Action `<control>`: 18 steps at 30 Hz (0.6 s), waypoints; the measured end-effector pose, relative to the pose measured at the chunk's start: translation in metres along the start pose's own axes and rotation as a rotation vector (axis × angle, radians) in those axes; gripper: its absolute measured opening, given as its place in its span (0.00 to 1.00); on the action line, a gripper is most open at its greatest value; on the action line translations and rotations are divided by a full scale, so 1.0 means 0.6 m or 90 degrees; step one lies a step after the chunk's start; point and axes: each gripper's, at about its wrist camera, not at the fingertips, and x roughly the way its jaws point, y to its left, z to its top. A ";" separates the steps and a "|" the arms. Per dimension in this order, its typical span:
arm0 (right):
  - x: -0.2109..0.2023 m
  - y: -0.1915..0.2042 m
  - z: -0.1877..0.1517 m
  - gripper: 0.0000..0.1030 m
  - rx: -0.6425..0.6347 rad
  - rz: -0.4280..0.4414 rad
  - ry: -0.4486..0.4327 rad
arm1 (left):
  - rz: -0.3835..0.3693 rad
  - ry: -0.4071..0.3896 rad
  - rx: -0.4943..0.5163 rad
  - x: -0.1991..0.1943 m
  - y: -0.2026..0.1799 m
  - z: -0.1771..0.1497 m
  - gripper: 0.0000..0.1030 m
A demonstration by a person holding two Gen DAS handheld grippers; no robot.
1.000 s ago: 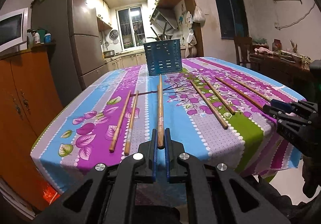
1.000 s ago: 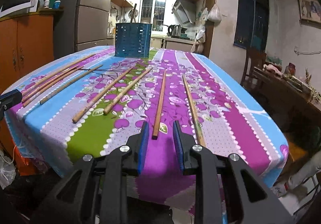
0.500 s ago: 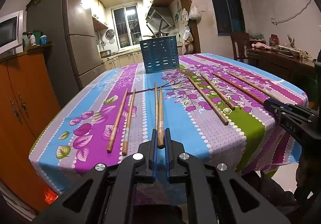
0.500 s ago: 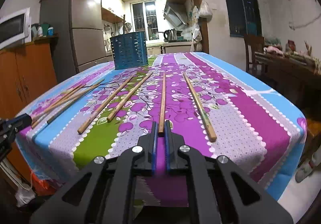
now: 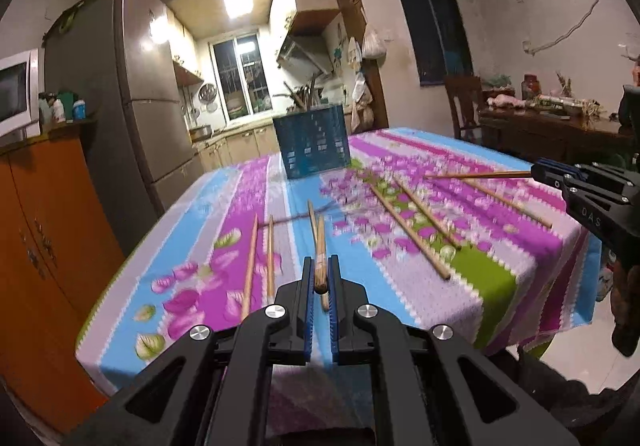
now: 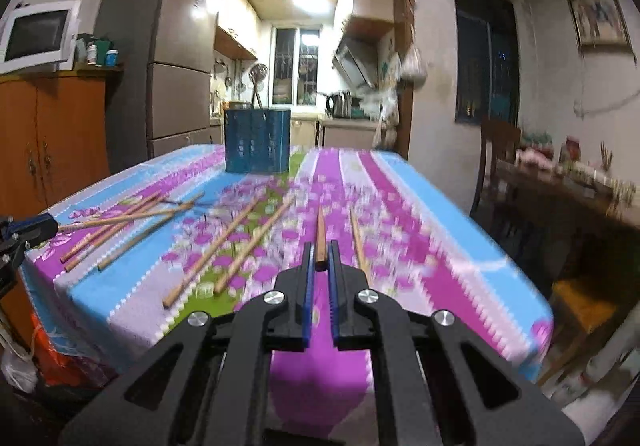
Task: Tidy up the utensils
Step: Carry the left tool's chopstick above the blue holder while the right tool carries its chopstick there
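My left gripper [image 5: 320,262] is shut on the near end of a wooden chopstick [image 5: 319,274], whose far end tilts up off the striped floral tablecloth [image 5: 208,278]. My right gripper [image 6: 320,248] is shut on another chopstick [image 6: 320,234], also lifted. Each gripper shows in the other view: the right gripper [image 5: 538,169] with its chopstick [image 5: 480,175], and the left gripper [image 6: 50,225] with its chopstick [image 6: 120,220]. Several more chopsticks [image 5: 408,232] [image 6: 208,258] lie loose on the cloth. A blue slotted utensil basket [image 5: 314,142] [image 6: 257,140] stands at the table's far end.
A grey fridge [image 5: 132,106] and an orange cabinet [image 5: 44,214] with a microwave on top stand to the left of the table. On the right are a wooden chair [image 6: 496,154] and a cluttered dark side table [image 5: 560,126]. The table's near edge drops just ahead of both grippers.
The right gripper's jaws closed on the chopstick that lay between them. Both grippers then rose, lifting their chopsticks off the cloth.
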 end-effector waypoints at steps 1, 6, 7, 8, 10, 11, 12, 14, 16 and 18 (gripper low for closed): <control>-0.003 0.000 0.015 0.05 -0.014 0.003 -0.012 | -0.006 -0.005 0.000 -0.003 0.003 0.010 0.07; 0.001 -0.013 0.082 0.05 -0.045 0.031 -0.050 | -0.032 -0.028 -0.008 -0.010 0.024 0.071 0.07; 0.008 -0.019 0.096 0.05 -0.042 0.043 -0.049 | -0.041 -0.029 -0.014 -0.008 0.030 0.083 0.07; 0.013 -0.024 0.110 0.05 -0.038 0.050 -0.048 | -0.057 -0.021 -0.020 -0.001 0.037 0.103 0.07; 0.029 -0.037 0.137 0.05 -0.029 0.069 -0.040 | -0.070 -0.017 -0.027 0.006 0.047 0.128 0.07; 0.037 -0.044 0.149 0.05 -0.023 0.079 -0.035 | -0.087 -0.006 -0.027 0.015 0.054 0.146 0.07; 0.049 -0.053 0.164 0.05 -0.014 0.091 -0.024 | -0.094 0.003 -0.030 0.022 0.059 0.159 0.07; 0.064 -0.062 0.184 0.05 -0.005 0.102 -0.007 | -0.120 0.026 -0.043 0.042 0.074 0.188 0.07; 0.084 -0.071 0.208 0.05 0.003 0.110 0.013 | -0.134 0.038 -0.055 0.057 0.088 0.208 0.07; 0.096 -0.075 0.221 0.05 -0.001 0.115 0.027 | -0.149 0.050 -0.061 0.075 0.100 0.228 0.07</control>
